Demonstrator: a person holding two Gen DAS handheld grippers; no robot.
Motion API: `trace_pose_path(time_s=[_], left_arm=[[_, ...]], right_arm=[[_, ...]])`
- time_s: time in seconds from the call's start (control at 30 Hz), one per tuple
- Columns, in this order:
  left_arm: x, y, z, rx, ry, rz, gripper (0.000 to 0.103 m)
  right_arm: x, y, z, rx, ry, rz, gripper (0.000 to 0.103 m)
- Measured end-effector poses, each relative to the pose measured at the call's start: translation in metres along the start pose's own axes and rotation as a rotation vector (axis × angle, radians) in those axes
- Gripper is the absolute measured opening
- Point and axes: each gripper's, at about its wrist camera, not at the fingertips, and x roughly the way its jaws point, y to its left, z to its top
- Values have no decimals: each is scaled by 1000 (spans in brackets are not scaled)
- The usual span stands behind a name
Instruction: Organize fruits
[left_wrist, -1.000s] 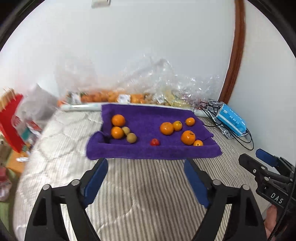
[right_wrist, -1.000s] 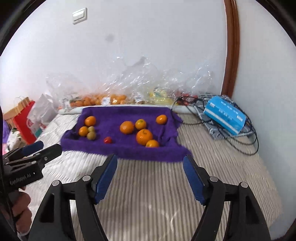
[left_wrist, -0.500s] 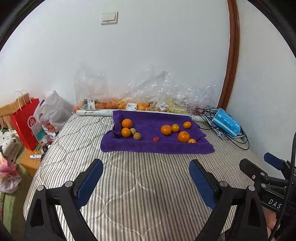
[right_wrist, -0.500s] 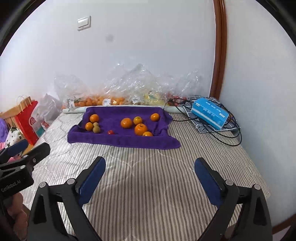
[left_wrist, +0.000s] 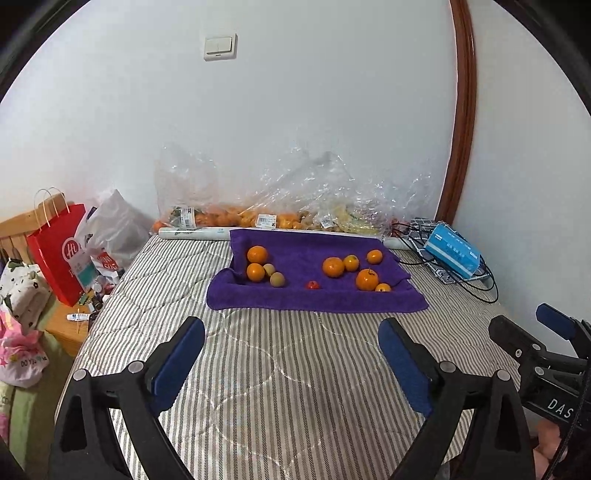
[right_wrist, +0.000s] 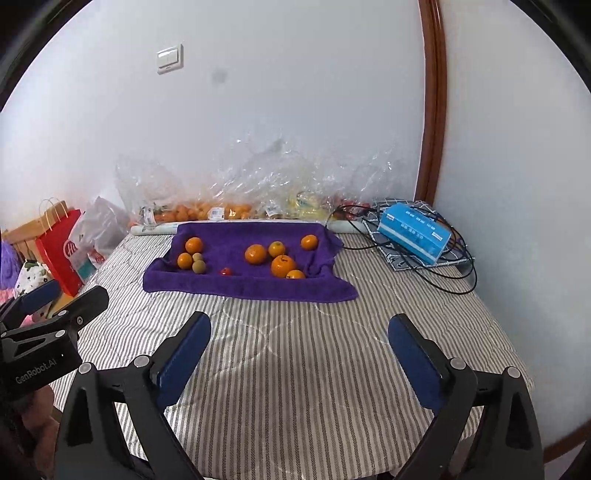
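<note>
Oranges (left_wrist: 333, 267), two brownish fruits (left_wrist: 277, 279) and a small red fruit (left_wrist: 313, 284) are seen on a purple towel (left_wrist: 317, 301) spread on a striped bed (left_wrist: 288, 376), well beyond the left tool (left_wrist: 291, 345), whose jaws are held wide apart with nothing between them, while the right tool (left_wrist: 532, 326) is seen at the right edge.

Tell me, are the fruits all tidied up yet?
Partly, it seems. On the purple towel, two oranges and two brownish fruits sit grouped at the left, five oranges at the right. A small red fruit lies alone between them. The left claw and right claw are open, holding nothing.
</note>
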Motion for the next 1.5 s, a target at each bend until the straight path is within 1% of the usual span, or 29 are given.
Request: trace_pose_path(time_s=[0.47, 0.67, 1.5], left_arm=[[-3, 4, 0, -6, -5, 8, 95], [-2, 3, 0, 1, -5, 23, 95], [-4, 4, -1, -1, -7, 27, 95]], right_arm=[[-4, 1, 0, 1, -8, 6, 96], [-4, 1, -1, -6, -8, 5, 96], [-6, 6, -2, -12, -8, 10, 96]])
